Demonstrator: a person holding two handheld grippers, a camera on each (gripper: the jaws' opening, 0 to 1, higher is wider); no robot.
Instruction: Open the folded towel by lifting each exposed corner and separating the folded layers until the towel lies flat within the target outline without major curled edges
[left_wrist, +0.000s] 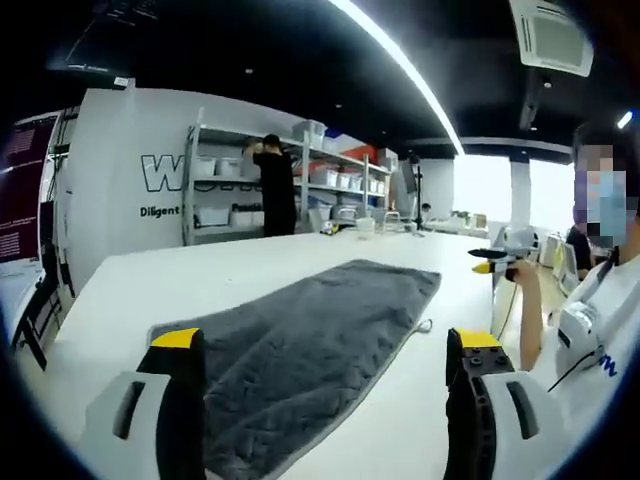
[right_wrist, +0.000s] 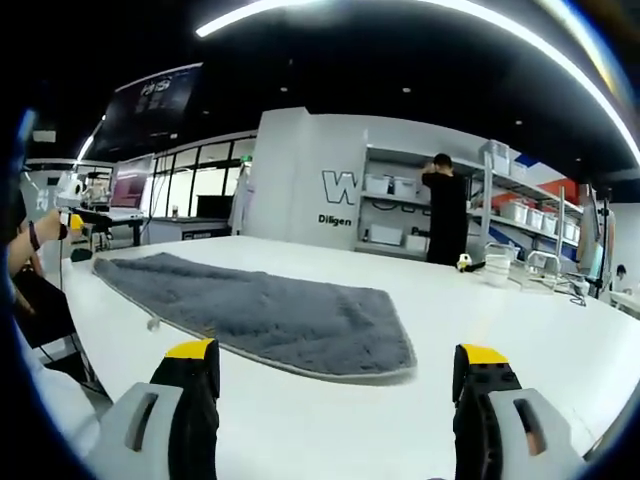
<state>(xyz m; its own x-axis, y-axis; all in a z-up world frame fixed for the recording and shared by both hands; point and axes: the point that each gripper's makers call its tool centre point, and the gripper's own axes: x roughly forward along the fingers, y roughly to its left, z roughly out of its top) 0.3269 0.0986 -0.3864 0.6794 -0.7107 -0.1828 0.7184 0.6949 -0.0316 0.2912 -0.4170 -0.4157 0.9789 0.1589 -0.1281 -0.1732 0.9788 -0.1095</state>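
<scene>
Each gripper carries two pale grey jaws with black inner faces, yellow caps on the tips and a dark slot in the outer shell: the left gripper (left_wrist: 325, 345) and the right gripper (right_wrist: 335, 360) look alike. The person (left_wrist: 598, 300) wears a white shirt with blue lettering and a black cord.

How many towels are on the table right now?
1: a grey towel spread along the white table, ahead of both open grippers; also seen in the right gripper view.
</scene>
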